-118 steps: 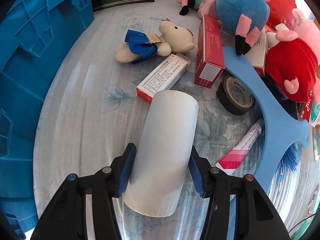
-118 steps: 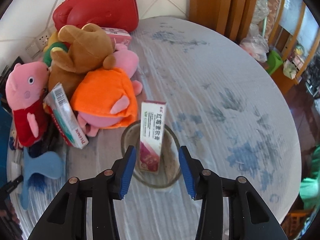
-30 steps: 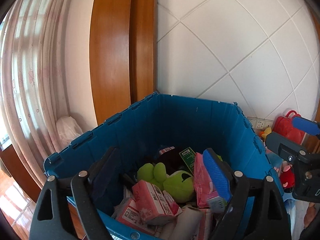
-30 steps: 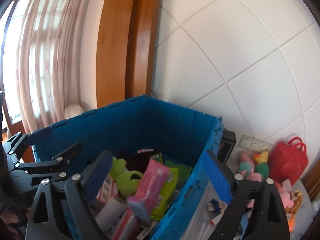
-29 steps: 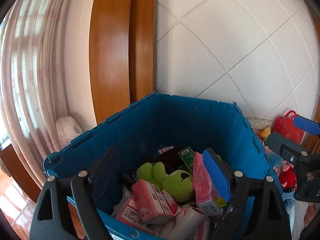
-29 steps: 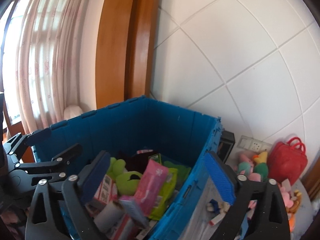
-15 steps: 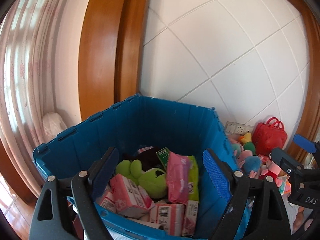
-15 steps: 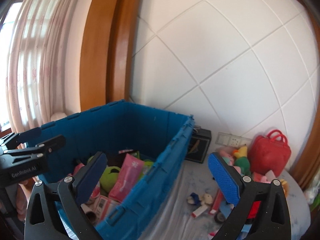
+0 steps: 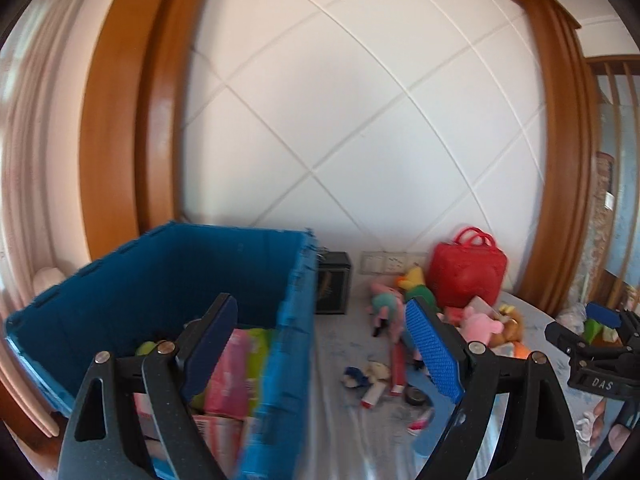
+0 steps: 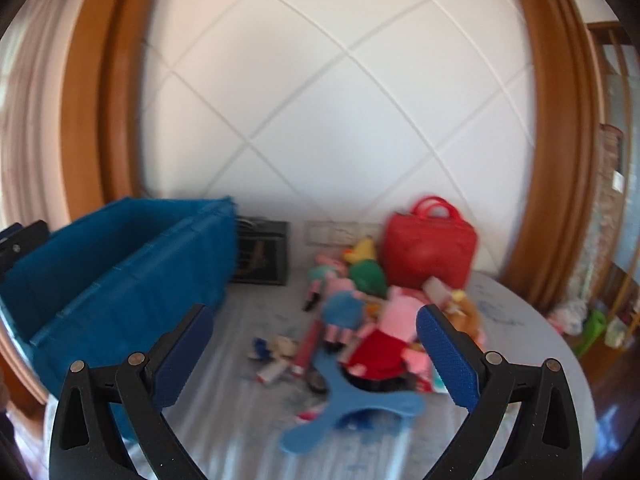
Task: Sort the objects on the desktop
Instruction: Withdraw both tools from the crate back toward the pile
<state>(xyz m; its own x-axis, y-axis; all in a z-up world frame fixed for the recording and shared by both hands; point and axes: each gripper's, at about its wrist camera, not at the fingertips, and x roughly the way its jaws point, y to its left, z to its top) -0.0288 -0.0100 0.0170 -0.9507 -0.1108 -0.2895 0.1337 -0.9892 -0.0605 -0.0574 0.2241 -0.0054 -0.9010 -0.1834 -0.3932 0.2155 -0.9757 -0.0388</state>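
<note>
A blue plastic crate (image 9: 200, 280) stands at the left of the table and holds pink boxes (image 9: 228, 368) and a green plush. It also shows blurred in the right wrist view (image 10: 120, 280). My left gripper (image 9: 320, 352) is open and empty, above the crate's right wall. My right gripper (image 10: 316, 356) is open and empty, above the table. A pile of plush toys (image 10: 384, 320), small boxes (image 9: 396, 364), a black tape roll (image 9: 416, 395) and a blue foam boomerang (image 10: 352, 412) lie on the table ahead.
A red handbag (image 9: 466, 276) and a black box (image 9: 334, 288) stand against the tiled wall. The right gripper shows at the right edge of the left wrist view (image 9: 600, 344). The round table's edge (image 10: 560, 340) curves at the right.
Both grippers swung right, away from over the crate towards the table. The white roll and the box held earlier are out of the jaws. Both views are motion blurred.
</note>
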